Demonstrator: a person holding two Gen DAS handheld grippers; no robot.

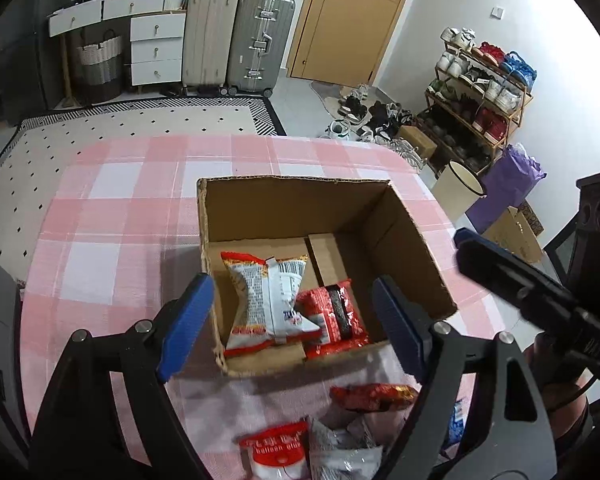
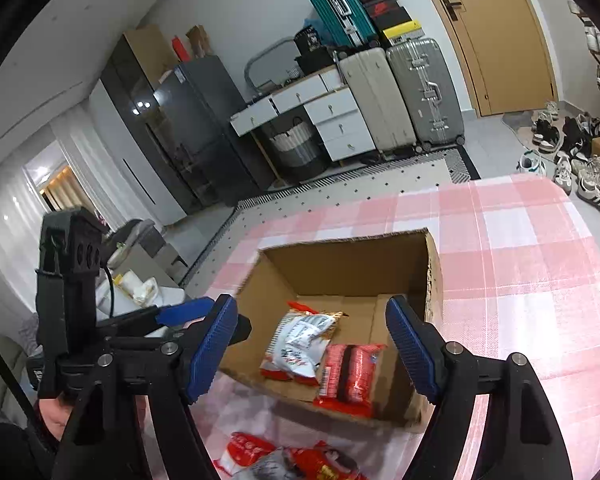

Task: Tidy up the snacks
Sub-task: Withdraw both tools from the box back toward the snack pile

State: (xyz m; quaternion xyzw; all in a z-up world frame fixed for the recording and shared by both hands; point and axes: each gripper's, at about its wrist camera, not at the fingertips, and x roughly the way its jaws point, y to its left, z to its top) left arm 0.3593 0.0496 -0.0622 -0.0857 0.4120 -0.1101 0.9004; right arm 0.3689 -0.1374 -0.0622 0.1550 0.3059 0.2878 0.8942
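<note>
An open cardboard box (image 1: 292, 204) stands on the pink checked tablecloth (image 1: 112, 216). Inside it lie a white-and-red snack packet (image 1: 268, 300) and a red packet (image 1: 336, 316), side by side and also seen from the right wrist as white packet (image 2: 300, 344) and red packet (image 2: 350, 376). My left gripper (image 1: 294, 280) hangs open above the box's near side, nothing between its blue pads. My right gripper (image 2: 310, 300) is open too, over the same box (image 2: 340, 264), and empty. In front of the box lie loose packets: a red one (image 1: 374, 396), a red-white one (image 1: 276, 448) and a silvery one (image 1: 344, 452).
The table's far edge drops to a dotted rug (image 1: 140, 120). Beyond stand suitcases (image 1: 236, 40), white drawers (image 1: 156, 44) and a door (image 1: 352, 20). A shoe rack (image 1: 480, 92), a white bin (image 1: 460, 188) and a purple bag (image 1: 508, 184) sit to the right.
</note>
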